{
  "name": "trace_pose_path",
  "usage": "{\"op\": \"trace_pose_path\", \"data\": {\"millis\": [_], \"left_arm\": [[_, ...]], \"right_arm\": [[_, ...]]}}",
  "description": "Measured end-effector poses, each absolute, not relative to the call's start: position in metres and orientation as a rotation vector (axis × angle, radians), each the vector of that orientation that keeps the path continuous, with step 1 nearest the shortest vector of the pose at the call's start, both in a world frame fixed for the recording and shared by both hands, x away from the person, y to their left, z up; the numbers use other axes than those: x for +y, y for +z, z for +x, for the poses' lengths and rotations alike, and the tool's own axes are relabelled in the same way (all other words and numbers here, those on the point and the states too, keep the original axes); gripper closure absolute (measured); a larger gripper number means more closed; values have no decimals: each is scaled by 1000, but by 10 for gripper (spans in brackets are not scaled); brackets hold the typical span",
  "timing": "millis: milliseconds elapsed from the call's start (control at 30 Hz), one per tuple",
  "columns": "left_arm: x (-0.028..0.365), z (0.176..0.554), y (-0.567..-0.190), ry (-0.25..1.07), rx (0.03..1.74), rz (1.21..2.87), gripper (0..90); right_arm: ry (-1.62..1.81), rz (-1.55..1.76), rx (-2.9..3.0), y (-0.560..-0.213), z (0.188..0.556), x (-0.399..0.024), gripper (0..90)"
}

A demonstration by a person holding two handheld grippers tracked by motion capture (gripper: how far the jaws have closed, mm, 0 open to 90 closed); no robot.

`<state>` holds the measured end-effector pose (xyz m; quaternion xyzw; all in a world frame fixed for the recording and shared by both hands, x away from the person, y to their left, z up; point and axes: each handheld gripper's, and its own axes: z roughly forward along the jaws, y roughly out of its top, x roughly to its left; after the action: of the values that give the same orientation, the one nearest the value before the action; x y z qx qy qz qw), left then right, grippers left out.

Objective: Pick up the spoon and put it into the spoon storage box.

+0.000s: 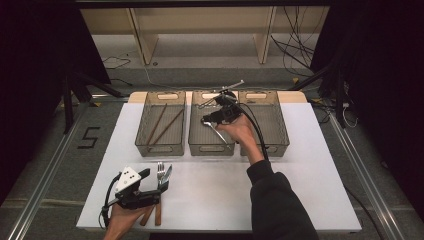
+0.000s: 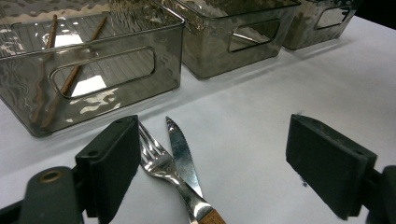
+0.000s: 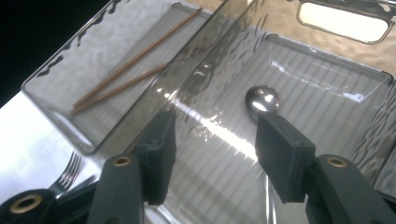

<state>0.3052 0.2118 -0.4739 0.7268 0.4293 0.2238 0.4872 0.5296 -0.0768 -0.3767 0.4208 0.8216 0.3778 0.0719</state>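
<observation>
My left gripper [image 1: 155, 181] [image 2: 215, 140] rests open low over the white table's front left. A fork [image 1: 160, 171] [image 2: 156, 158] and a serrated knife [image 1: 167, 172] [image 2: 180, 149], both wooden-handled, lie side by side between its jaws, close to the left jaw. My right gripper [image 1: 210, 119] [image 3: 217, 135] hovers open over the middle bin [image 1: 212, 148]. A metal spoon [image 1: 214, 131] [image 3: 262, 99] lies on that bin's ribbed floor, its bowl just beyond the right jaw and its handle hidden behind it. Nothing sits between the jaws.
Three smoky clear bins stand in a row at the table's back. The left bin [image 1: 142, 120] holds two brown chopsticks [image 1: 162, 125] [image 2: 70, 81] [image 3: 130, 70]. The right bin [image 1: 280, 125] sits under the right forearm and cable. Bare white tabletop [image 1: 300, 190] stretches across the front right.
</observation>
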Motion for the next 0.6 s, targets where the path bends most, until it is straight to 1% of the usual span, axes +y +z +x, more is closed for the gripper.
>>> {"op": "trace_pose_path", "data": {"millis": [100, 200, 367, 600], "left_arm": [[212, 305, -474, 545, 1047, 1765, 178], [212, 306, -474, 544, 1054, 1765, 177], [212, 306, -474, 549, 1056, 1767, 177], [215, 307, -475, 554, 1078, 1767, 177]], "right_arm": [[1157, 1216, 2476, -376, 516, -82, 462], [1157, 1157, 2479, -377, 496, -90, 417], [1220, 1118, 2449, -380, 460, -111, 372], [1281, 1070, 2406, -385, 420, -133, 366]]}}
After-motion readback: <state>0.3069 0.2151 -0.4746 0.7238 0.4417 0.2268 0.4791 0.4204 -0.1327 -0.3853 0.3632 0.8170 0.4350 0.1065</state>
